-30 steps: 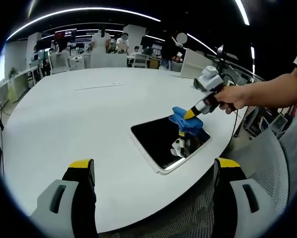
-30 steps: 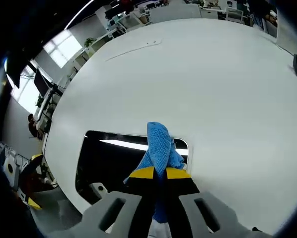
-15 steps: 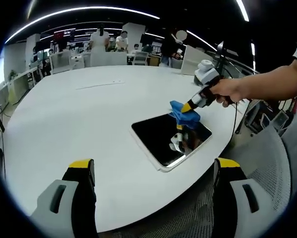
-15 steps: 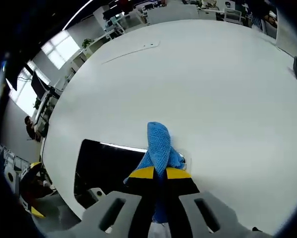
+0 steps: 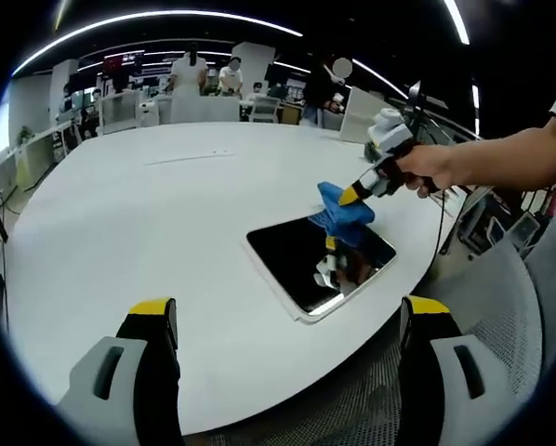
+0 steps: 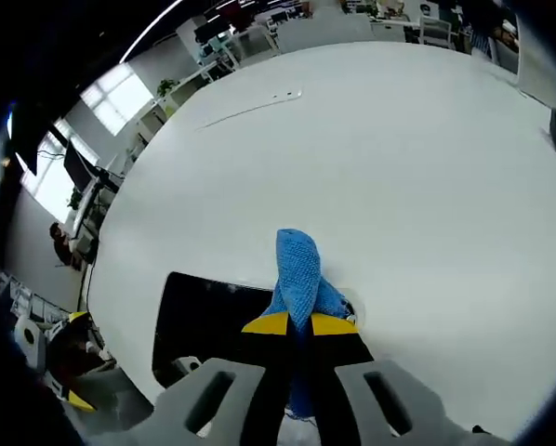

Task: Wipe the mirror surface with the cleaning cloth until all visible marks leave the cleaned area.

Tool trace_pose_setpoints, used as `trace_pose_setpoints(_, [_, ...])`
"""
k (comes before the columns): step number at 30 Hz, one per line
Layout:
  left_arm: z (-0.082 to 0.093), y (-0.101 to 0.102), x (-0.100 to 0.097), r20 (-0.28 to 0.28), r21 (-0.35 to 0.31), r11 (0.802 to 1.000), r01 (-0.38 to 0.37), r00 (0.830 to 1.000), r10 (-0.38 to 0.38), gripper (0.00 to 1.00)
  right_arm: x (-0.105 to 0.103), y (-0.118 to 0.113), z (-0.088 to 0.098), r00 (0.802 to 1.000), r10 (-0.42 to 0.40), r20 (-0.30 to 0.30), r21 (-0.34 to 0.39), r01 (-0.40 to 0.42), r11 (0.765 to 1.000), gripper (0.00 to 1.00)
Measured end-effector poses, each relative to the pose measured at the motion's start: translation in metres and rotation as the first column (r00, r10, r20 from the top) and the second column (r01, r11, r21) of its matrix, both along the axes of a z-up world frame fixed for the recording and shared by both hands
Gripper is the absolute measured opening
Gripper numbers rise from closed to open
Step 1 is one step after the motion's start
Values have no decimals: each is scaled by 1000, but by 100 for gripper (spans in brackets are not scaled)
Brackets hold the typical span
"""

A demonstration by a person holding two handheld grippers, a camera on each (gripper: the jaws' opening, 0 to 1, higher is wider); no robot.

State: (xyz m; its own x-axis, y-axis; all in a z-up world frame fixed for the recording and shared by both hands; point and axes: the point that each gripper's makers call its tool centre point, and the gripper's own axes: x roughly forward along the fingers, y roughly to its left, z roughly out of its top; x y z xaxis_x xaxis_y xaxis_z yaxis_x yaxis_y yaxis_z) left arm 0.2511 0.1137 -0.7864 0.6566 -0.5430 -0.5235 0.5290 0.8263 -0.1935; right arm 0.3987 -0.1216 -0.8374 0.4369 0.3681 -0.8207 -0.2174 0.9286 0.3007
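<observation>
On white table, mirror flat, right hand-held gripper pinching blue cloth

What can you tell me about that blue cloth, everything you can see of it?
The blue cloth is a soft, knobbly-textured rag, bunched up. The right gripper is shut on it, its yellow-tipped fingers pinching the middle so one lobe sticks forward and folds hang below. It sits at the far corner of the dark mirror on the white table, apparently pressed against the glass.
</observation>
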Motion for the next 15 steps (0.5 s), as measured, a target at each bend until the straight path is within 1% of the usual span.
trace_pose_setpoints(4, [0,-1,0,5,4,1000,6,1000,-6,99,-1,-4,19,1000,-6,25,21,5,1000,0])
trace_pose_setpoints(7, [1,0,0,10,4,1000,4,1000,-4,99,-4,-11,27,999,-6,34,28,5,1000,0])
trace_pose_setpoints(10, [2,0,-1,14,6,1000,1,1000,-1,99,-10,-24,30,999,-39,20,46,38,998,0])
trace_pose_setpoints(15, [2,2,1,18,6,1000,-5,1000,5,99,-22,-44,30,998,-57,10,41,56,998,1])
